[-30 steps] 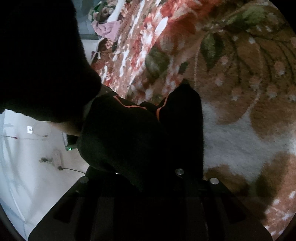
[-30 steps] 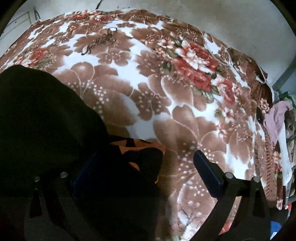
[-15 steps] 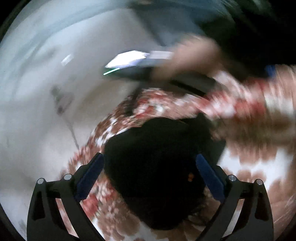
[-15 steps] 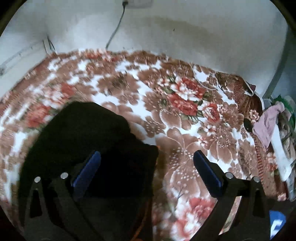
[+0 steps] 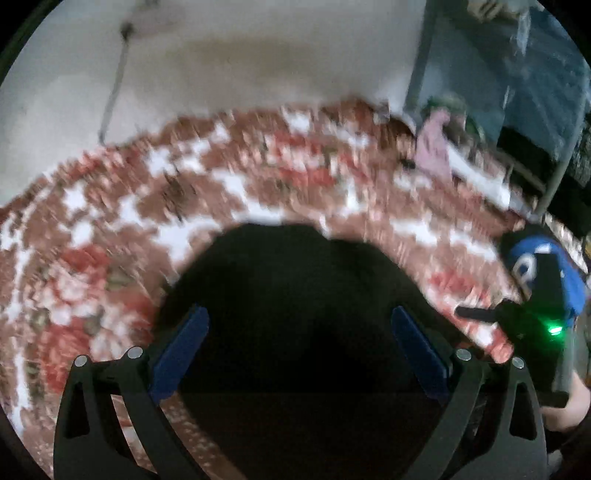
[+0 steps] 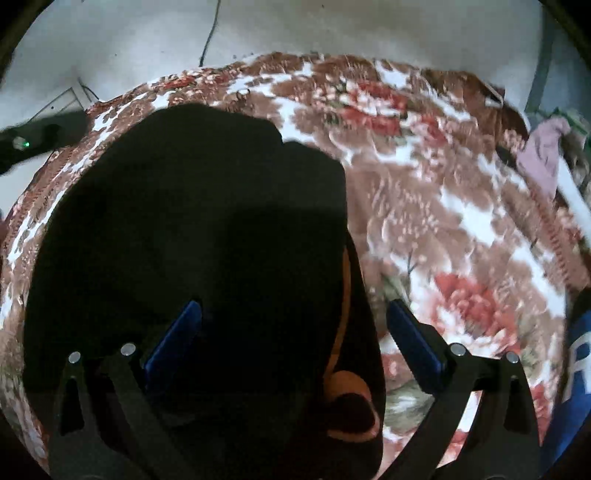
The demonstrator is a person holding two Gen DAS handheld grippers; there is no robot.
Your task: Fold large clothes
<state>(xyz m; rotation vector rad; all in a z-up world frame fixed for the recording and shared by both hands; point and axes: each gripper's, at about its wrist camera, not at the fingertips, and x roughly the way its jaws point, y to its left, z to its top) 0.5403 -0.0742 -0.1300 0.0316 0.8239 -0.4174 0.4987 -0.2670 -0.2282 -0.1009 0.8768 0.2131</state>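
Observation:
A black garment (image 6: 192,229) with orange trim lies folded in a heap on the floral blanket (image 6: 443,206). In the right wrist view my right gripper (image 6: 291,332) hangs above its near edge, open, with nothing between the blue pads. The left wrist view is blurred. It shows the same black garment (image 5: 295,295) below my left gripper (image 5: 299,339), whose jaws stand wide open and clear of the cloth. The right gripper's body with a green light (image 5: 550,328) shows at the right edge there.
The blanket covers a bed against a pale wall (image 6: 332,29) with a hanging cable (image 6: 208,33). A pile of clothes with a pink piece (image 6: 543,155) lies at the bed's far right. Blue fabric (image 6: 576,369) is at the right edge.
My left gripper let go of the black garment, opened wide, rolled and rose away. The right gripper pulled back and up, so more of the garment shows below it.

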